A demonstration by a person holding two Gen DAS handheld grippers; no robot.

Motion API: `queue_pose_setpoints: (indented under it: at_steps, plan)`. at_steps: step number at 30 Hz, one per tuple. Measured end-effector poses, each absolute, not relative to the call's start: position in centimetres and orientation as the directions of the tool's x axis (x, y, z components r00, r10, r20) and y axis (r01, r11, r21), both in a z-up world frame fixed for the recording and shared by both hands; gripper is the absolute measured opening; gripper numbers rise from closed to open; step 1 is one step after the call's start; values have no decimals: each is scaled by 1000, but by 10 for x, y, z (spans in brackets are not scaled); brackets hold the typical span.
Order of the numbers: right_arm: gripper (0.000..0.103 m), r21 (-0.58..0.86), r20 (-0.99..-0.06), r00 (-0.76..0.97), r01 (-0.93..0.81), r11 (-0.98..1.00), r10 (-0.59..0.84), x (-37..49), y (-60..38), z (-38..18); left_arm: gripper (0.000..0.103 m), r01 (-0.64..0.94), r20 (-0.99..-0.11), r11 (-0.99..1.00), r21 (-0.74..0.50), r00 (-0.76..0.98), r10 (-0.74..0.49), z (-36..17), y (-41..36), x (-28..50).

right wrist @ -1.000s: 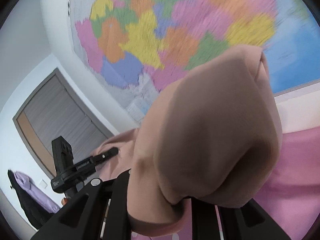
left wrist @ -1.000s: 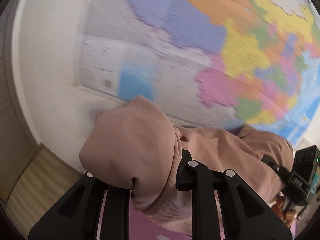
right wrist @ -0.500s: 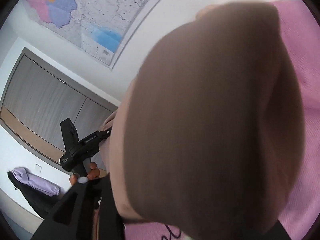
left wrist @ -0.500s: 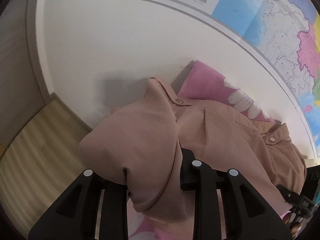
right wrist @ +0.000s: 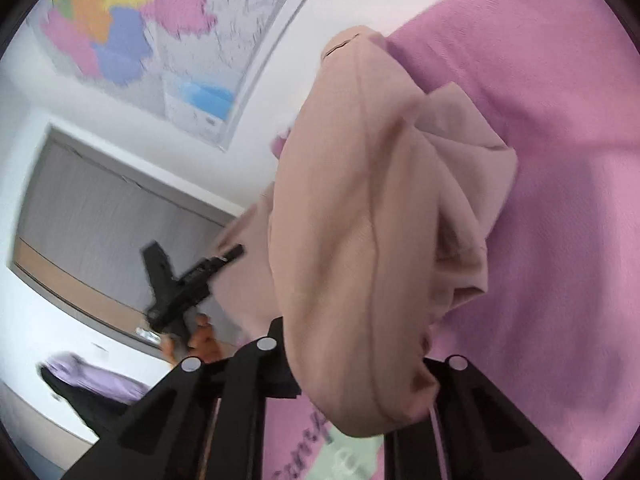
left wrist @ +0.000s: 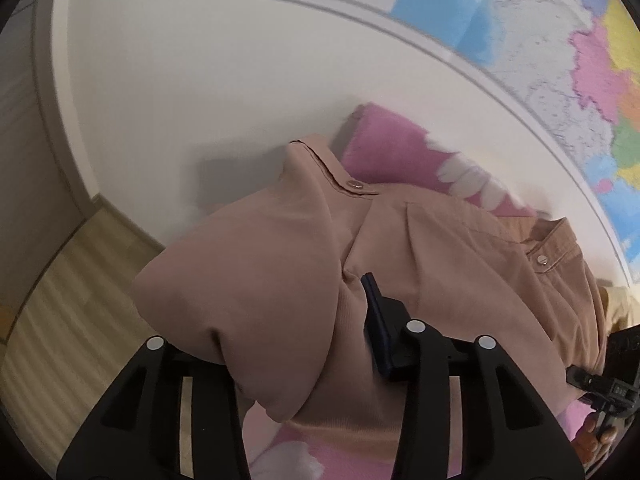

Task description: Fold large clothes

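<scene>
A dusty-pink button shirt [left wrist: 440, 260] lies stretched over a pink flowered bedcover [left wrist: 384, 140], cuffs and buttons facing up. My left gripper [left wrist: 296, 320] has a bunched fold of it between its fingers. Its jaws are opening, and the dark pad [left wrist: 376, 320] shows its inner face beside the cloth. In the right wrist view the shirt [right wrist: 352, 200] hangs in a thick wad over the bedcover [right wrist: 560, 160]. My right gripper [right wrist: 356, 344] is closing on that wad, and the cloth hides its fingertips. Each view shows the other gripper held in a hand [right wrist: 200, 340].
A coloured wall map [left wrist: 480, 20] hangs above the bed on a white wall. Wooden floor [left wrist: 60, 320] lies left of the bed. Grey sliding doors [right wrist: 100, 220] and a purple garment [right wrist: 88, 380] on something dark stand beyond.
Both grippers came down from in front of the map to the bed, carrying the shirt. The shirt now rests on the bedcover. The left jaws have widened around their fold.
</scene>
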State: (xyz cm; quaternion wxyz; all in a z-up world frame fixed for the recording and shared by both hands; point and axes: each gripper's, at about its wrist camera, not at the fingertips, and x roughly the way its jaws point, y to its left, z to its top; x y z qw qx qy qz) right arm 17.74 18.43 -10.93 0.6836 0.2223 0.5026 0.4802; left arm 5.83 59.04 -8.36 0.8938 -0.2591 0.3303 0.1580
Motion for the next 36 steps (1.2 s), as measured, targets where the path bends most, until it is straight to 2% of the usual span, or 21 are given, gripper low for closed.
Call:
queue_pose_setpoints:
  at_steps: [3,5,6,9,15,17,19,21,24,25,27,28,32,36]
  plan:
    - [14,804,-477,14,-398,443,879,173,173,-119,41,-440,-669,835,-331,734,122,-83,583,59]
    - [24,766,-527,5,-430,478,850,169,171,-116,41,-447,-679,843,-300,720,140,-85,579,64]
    - [35,763,-539,0,-423,488,842,168,167,-114,41,-459,-691,841,-286,707,150,-87,579,67]
    - [44,676,-611,45,-490,551,790,152,149,-92,44,-472,-705,831,-296,695,143,-92,583,68]
    - [43,367,-706,292,-627,687,645,138,125,-28,48,-488,-708,823,-290,688,158,-90,582,58]
    - [43,320,-661,376,-641,697,649,137,116,-8,57,-491,-705,826,-276,688,173,-86,579,55]
    - [43,304,-628,397,-667,681,669,141,125,4,61,-504,-713,831,-235,671,205,-81,573,52]
    - [43,234,-630,440,-677,697,639,153,147,3,70,-506,-718,842,-187,655,234,-75,563,50]
    - [38,206,-680,415,-683,701,604,172,197,-15,81,-520,-714,847,-113,635,295,-64,550,44]
    - [36,213,-709,393,-673,709,586,183,204,-26,89,-529,-719,843,-97,623,308,-62,549,43]
    - [29,235,-756,370,-616,752,539,201,212,-49,90,-530,-703,845,-78,630,330,-55,543,37]
    - [28,260,-775,347,-586,767,528,210,210,-63,90,-520,-693,853,-51,633,345,-49,537,33]
    - [26,325,-769,323,-547,772,552,213,196,-86,91,-492,-644,870,-38,677,355,-32,520,15]
    - [26,315,-779,315,-550,773,541,206,193,-77,91,-354,-616,934,-42,745,255,-29,482,11]
